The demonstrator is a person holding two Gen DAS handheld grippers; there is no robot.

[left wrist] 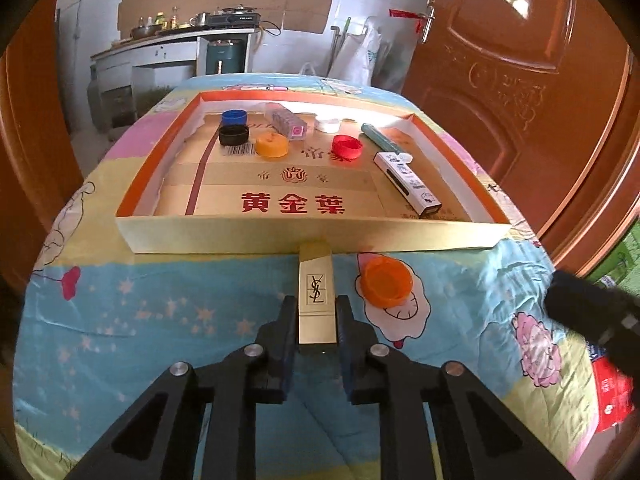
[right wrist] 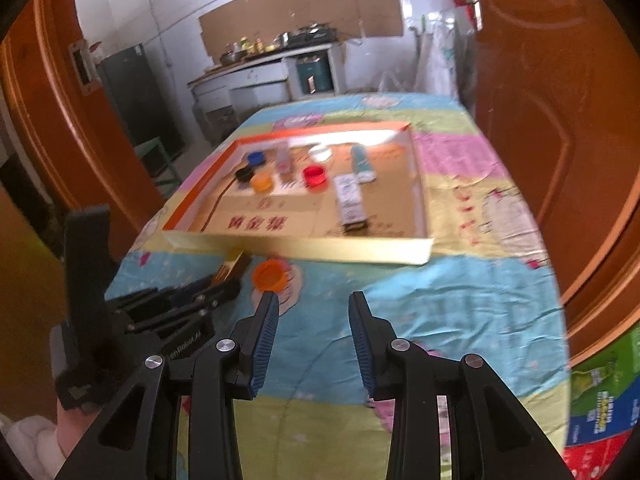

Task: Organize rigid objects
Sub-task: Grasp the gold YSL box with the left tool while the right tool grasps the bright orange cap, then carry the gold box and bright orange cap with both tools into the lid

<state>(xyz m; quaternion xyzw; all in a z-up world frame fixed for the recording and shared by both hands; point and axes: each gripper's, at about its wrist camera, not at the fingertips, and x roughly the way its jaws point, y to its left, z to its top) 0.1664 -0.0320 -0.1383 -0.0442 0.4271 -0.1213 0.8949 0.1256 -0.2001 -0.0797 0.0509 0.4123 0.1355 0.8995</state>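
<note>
My left gripper (left wrist: 316, 308) is shut on a gold YSL lipstick box (left wrist: 315, 288), which lies lengthwise between the pads and points at the near wall of the shallow cardboard tray (left wrist: 312, 236). An orange cap (left wrist: 385, 283) lies on the cloth just right of it, outside the tray. Inside the tray are blue (left wrist: 234, 117), black (left wrist: 233, 135), yellow-orange (left wrist: 272, 145), red (left wrist: 347, 147) and white (left wrist: 327, 124) caps and three small boxes. My right gripper (right wrist: 313, 304) is open and empty above the cloth, with the orange cap (right wrist: 269, 276) just ahead on its left.
The table has a cartoon-print cloth (left wrist: 160, 308). Brown wooden doors (left wrist: 520, 80) stand close on both sides. A kitchen counter (left wrist: 180, 36) is behind. Coloured cartons (right wrist: 600, 412) sit low at the right of the table.
</note>
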